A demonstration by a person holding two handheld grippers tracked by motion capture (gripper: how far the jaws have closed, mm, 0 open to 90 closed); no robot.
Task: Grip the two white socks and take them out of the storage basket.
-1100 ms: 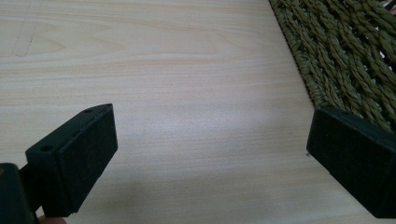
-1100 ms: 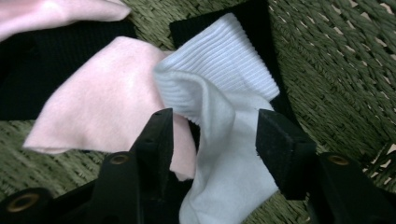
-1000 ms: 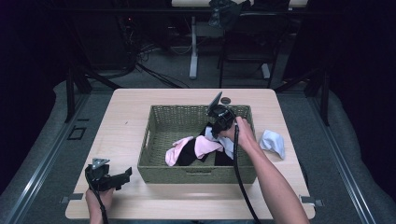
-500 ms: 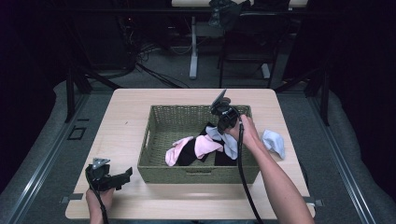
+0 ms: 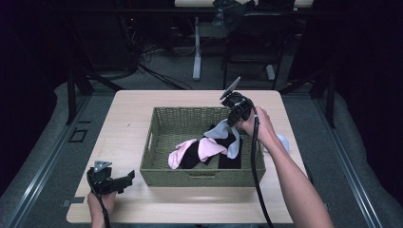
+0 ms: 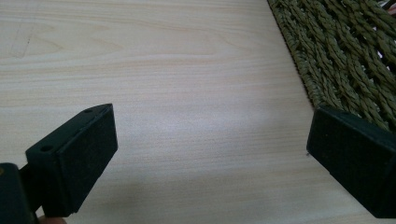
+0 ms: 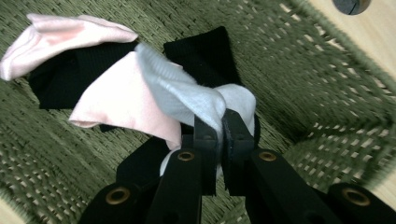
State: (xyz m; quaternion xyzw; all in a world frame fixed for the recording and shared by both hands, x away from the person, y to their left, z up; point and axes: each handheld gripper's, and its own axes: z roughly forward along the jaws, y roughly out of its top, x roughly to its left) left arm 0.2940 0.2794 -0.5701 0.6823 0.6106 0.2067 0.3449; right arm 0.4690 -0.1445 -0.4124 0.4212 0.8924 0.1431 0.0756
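High view first: nearest the person, at the worktop's (image 5: 133, 128) front left corner, the left gripper (image 5: 124, 180) lies low in the left hand (image 5: 100, 202), its jaws spread wide with nothing between them. In the left gripper view those jaws frame bare pale wood, with the basket's woven wall just past the right-hand jaw.

Beyond it sits the green wicker basket (image 5: 161, 123), rectangular, its long sides running across the worktop. Inside lie several socks in a loose heap toward the right half: a pink sock (image 5: 180, 151) at the left end of the heap, a black sock (image 5: 192, 156) beside and partly under it, a second pink sock (image 5: 211, 147), and another black one (image 5: 229, 154) against the right wall.

Above the heap, the right gripper (image 5: 233, 122) points steeply down into the basket and is clamped on a pale grey sock (image 5: 221, 133). In the right gripper view the grey sock (image 7: 187, 100) bunches at the closed jaws and trails away over the pink one, partly lifted off the pile.

Past the right hand (image 5: 259, 124), a pale blue sock (image 5: 284, 141) lies on the worktop outside the basket's right wall.
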